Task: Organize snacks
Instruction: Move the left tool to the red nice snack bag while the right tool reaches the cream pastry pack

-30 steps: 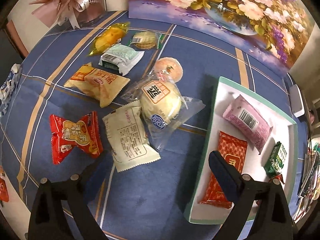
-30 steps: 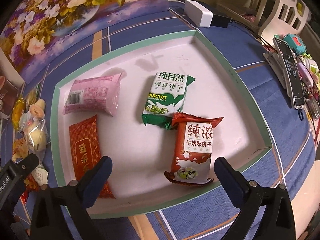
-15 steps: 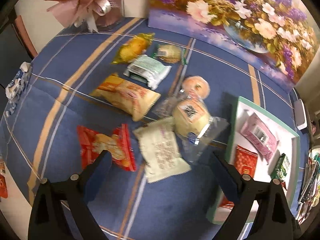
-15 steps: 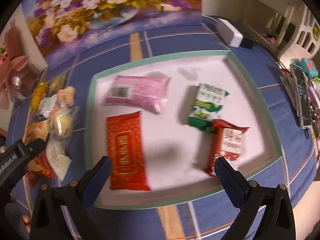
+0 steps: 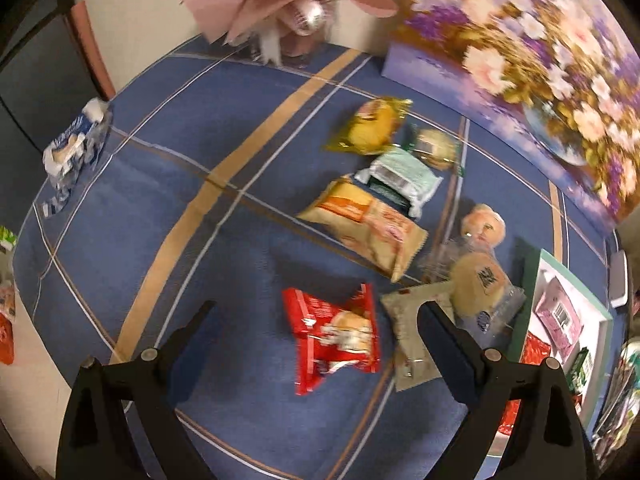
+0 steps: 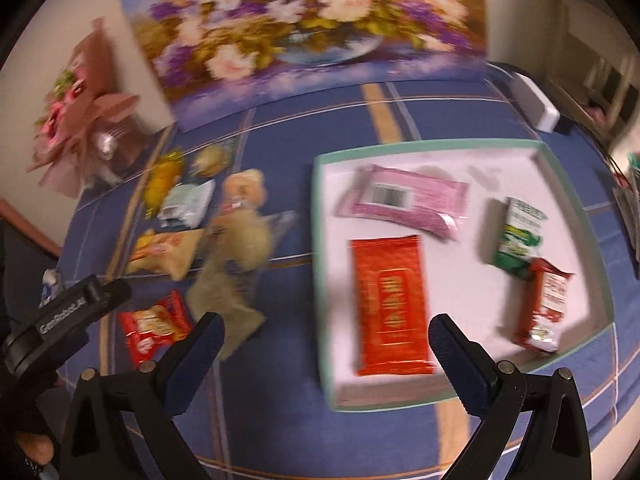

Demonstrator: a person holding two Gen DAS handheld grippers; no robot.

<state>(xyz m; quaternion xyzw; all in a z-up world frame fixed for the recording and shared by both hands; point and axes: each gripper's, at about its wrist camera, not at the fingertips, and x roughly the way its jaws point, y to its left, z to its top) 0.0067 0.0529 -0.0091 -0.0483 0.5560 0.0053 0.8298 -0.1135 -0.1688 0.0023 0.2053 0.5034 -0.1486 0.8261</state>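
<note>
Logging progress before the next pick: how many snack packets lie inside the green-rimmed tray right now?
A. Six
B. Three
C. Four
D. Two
C. The right wrist view shows four inside the green-rimmed tray: the pink packet, the orange-red packet, the green biscuit packet and the red-and-white biscuit packet; the other snacks lie on the blue tablecloth.

Motion blur smears the print on my red foil snack packet (image 5: pixel 334 336), so I can't read it. My gripper's right finger (image 5: pixel 448 340) covers part of the cream paper-look wrapper (image 5: pixel 404 320). The white green-rimmed tray (image 5: pixel 560 276) is cut off at the right edge.
</note>
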